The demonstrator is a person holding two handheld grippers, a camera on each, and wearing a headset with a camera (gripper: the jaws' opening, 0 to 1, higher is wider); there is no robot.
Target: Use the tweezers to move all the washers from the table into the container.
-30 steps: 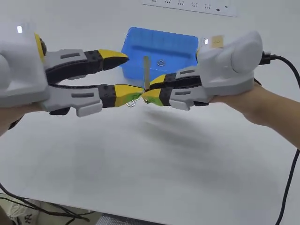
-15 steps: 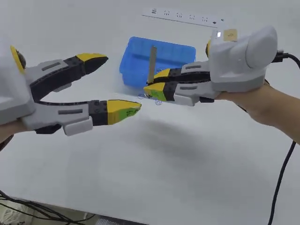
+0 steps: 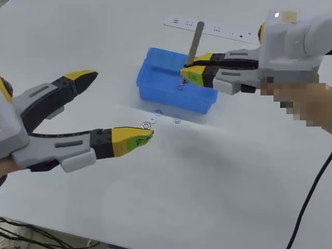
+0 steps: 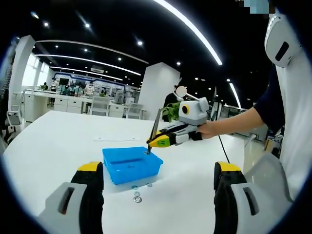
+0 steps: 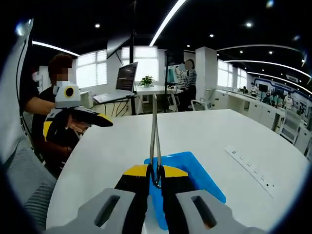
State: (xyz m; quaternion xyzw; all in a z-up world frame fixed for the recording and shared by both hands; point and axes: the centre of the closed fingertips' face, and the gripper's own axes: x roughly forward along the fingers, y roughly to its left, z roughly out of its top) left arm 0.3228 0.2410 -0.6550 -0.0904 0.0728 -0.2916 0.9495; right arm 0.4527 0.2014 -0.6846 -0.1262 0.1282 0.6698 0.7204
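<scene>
Several washers (image 3: 147,125) are left on the table (image 3: 207,171), just outside the near wall of the blue container (image 3: 155,93) and nearer the left gripper (image 3: 123,104), which is spread wide and empty. The tweezers (image 3: 196,39) are clamped near-upright in the right gripper (image 3: 191,74), tips down inside the container, where at least one more is seen.

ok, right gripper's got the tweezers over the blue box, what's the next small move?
Probably loosen the right gripper slightly so the tweezers spread and drop any washer: their tips are down at the container. More washers lie on the table.
</scene>
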